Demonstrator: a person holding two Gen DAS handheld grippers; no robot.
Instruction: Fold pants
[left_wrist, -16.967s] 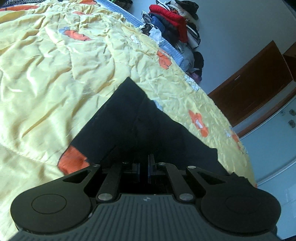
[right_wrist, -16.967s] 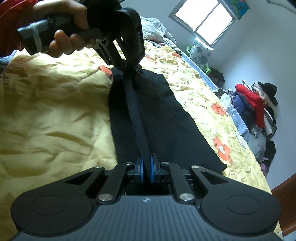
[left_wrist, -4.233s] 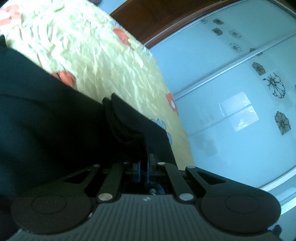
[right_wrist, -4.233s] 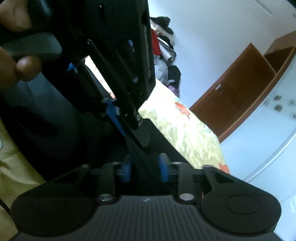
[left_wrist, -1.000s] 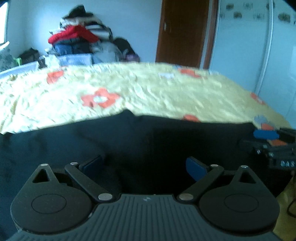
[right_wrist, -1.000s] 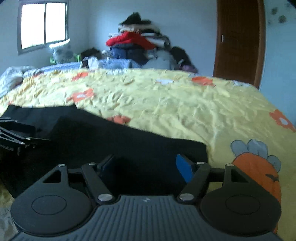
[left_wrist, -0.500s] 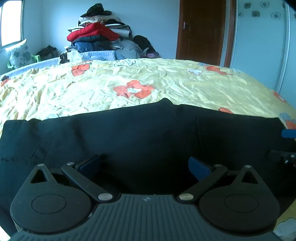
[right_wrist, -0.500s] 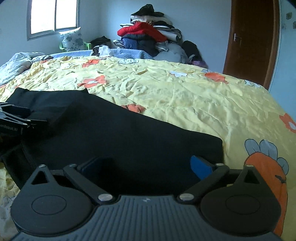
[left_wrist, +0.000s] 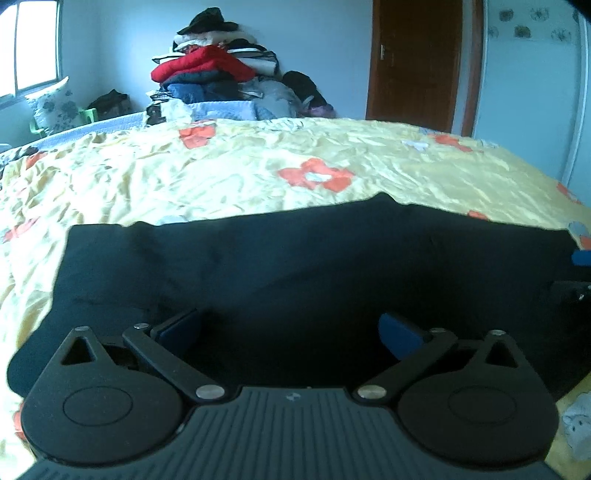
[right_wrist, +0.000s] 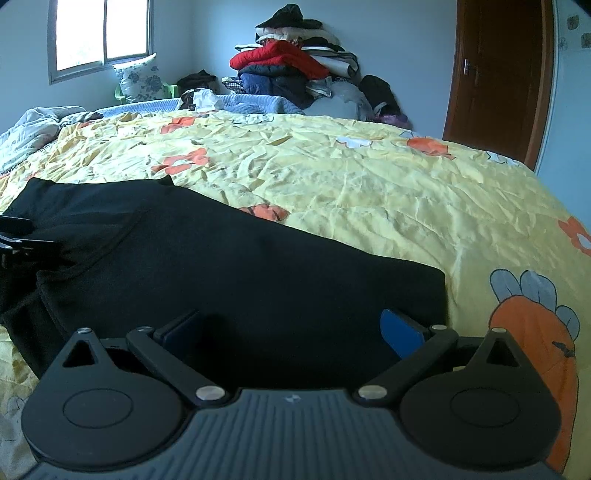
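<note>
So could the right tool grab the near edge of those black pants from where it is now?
Probably yes. The right tool stands wide open, nothing between its pads, and the black pants lie flat on the yellow bedspread right ahead of it, with nothing in between.

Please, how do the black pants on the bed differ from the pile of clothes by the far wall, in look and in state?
The black pants lie flat and spread on the yellow bedspread; the pile of clothes is stacked high and untidy. The pants are one dark colour; the pile mixes red, navy, white and black. The pants lie close under both open grippers; the pile sits far beyond the bed. Both are clothing.
</note>
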